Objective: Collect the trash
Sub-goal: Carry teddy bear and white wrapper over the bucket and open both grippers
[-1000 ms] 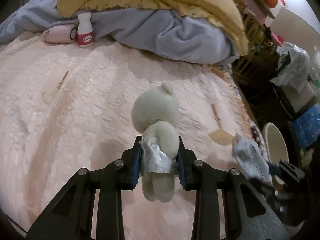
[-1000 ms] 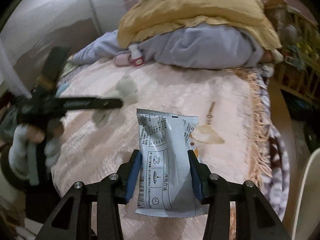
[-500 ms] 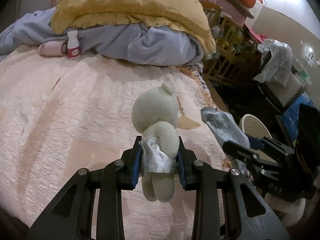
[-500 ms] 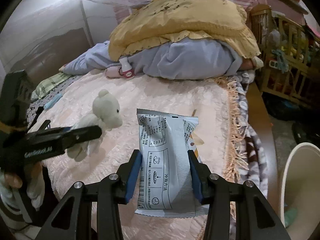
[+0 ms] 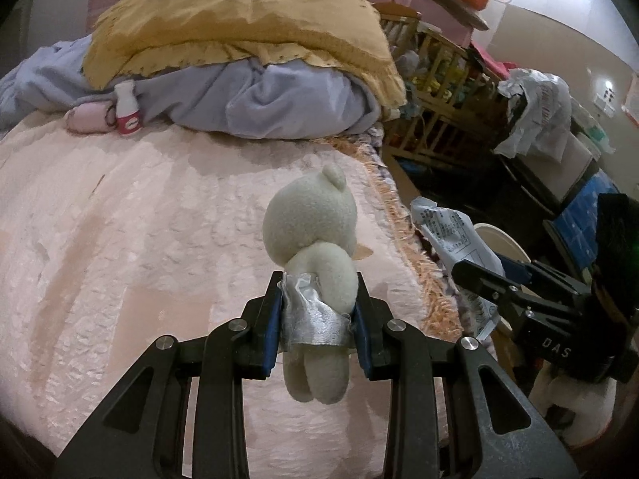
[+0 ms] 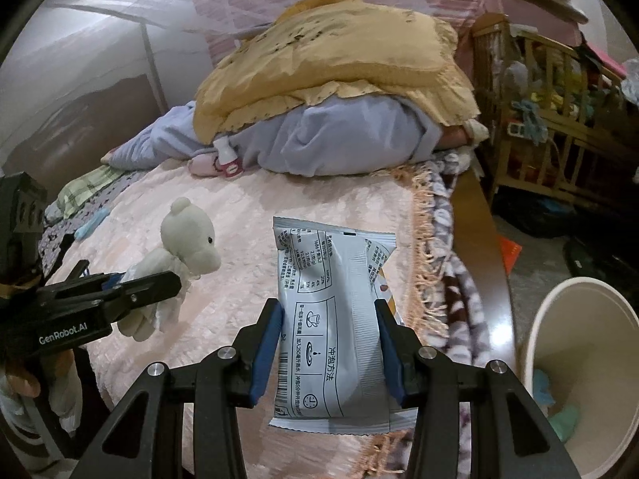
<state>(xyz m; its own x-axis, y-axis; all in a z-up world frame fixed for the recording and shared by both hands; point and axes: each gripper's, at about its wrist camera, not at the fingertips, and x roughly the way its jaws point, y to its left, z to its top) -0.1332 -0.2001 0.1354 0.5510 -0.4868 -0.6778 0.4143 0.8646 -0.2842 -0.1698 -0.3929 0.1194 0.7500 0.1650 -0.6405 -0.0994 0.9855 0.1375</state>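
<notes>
The snack packet [image 6: 333,319] stands upright between the blue pads of the right gripper [image 6: 328,343], whose jaws press on its two long edges, above the fringed edge of the pink bedspread [image 6: 247,207]. At four o'clock from it stands the white bin [image 6: 579,359], some scraps at its bottom. At nine o'clock the left gripper [image 5: 317,319] is clamped on the waist of a plush bear [image 5: 315,239], lifted off the bed.

Dim, warm indoor light is being cast from upper right; the pale curved wall [image 5: 559,36] is being overexposed. Soft shadows are being thrown; edges are being bent and vignetted by fisheye distortion.
</notes>
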